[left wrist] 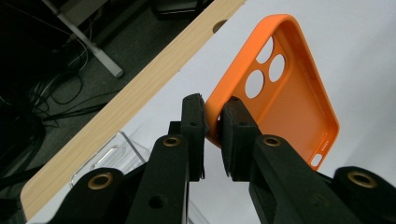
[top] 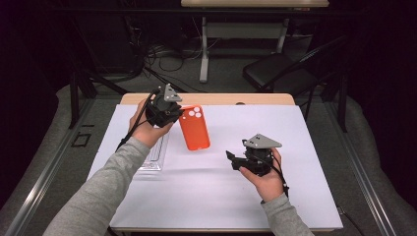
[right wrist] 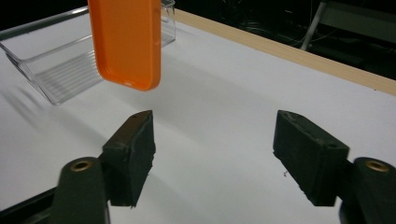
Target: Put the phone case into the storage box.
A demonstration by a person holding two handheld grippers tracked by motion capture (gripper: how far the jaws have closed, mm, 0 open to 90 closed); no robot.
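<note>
Left hand-held gripper clamps the orange phone case by its rim, apparently clear of the bench. Right hand-held gripper stands wide apart, empty.

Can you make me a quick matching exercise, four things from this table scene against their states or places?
1. orange phone case
2. left gripper
3. right gripper
4. clear plastic tray

A. jaws apart, nothing between them
B. lying on the white table cover
C. held up off the table by one edge
D. clamped on the case's rim

Pairs: 1-C, 2-D, 3-A, 4-B
</note>
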